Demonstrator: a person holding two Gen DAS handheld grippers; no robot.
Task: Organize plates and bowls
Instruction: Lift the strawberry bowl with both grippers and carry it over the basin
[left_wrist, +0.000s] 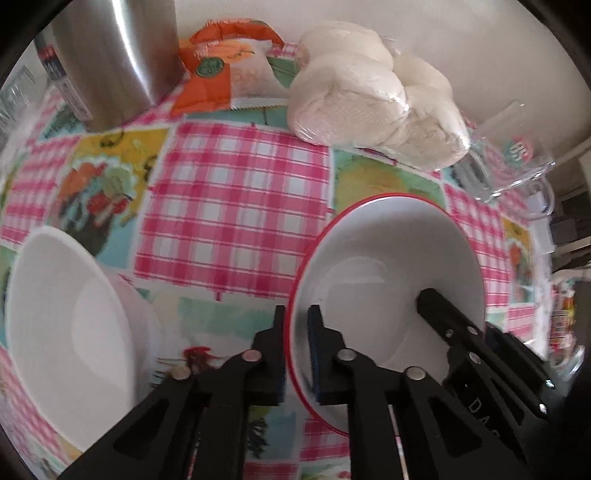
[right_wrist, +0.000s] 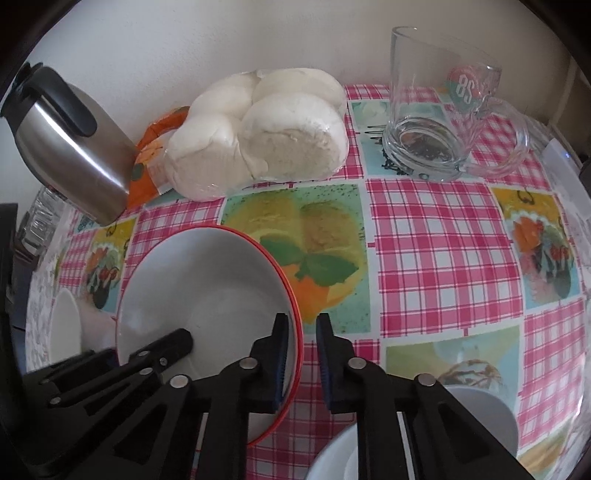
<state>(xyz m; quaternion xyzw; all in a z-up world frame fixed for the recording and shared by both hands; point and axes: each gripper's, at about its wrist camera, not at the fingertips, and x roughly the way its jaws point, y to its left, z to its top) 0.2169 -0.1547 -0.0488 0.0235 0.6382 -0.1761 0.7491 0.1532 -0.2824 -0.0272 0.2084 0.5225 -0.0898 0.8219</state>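
We note the red-rimmed white ceramic bowl (left_wrist: 388, 266) on the pink-checked tablecloth (left_wrist: 229, 192), just in front of the wrapped white dough rolls (left_wrist: 369, 99). Left gripper (left_wrist: 297, 354) clamps its left rim; right gripper (right_wrist: 301, 363) clamps its right rim. Plain white bowl (left_wrist: 66, 328) sits left of it.

A pink-checked, fruit-patterned cloth covers the surface (right_wrist: 436, 236). On it sit a red-rimmed bowl (right_wrist: 207, 273), a white bowl (left_wrist: 66, 325), a steel jug (right_wrist: 77, 147), bagged rolls (right_wrist: 266, 133), an orange packet (left_wrist: 221, 66) and a glass mug (right_wrist: 436, 110).
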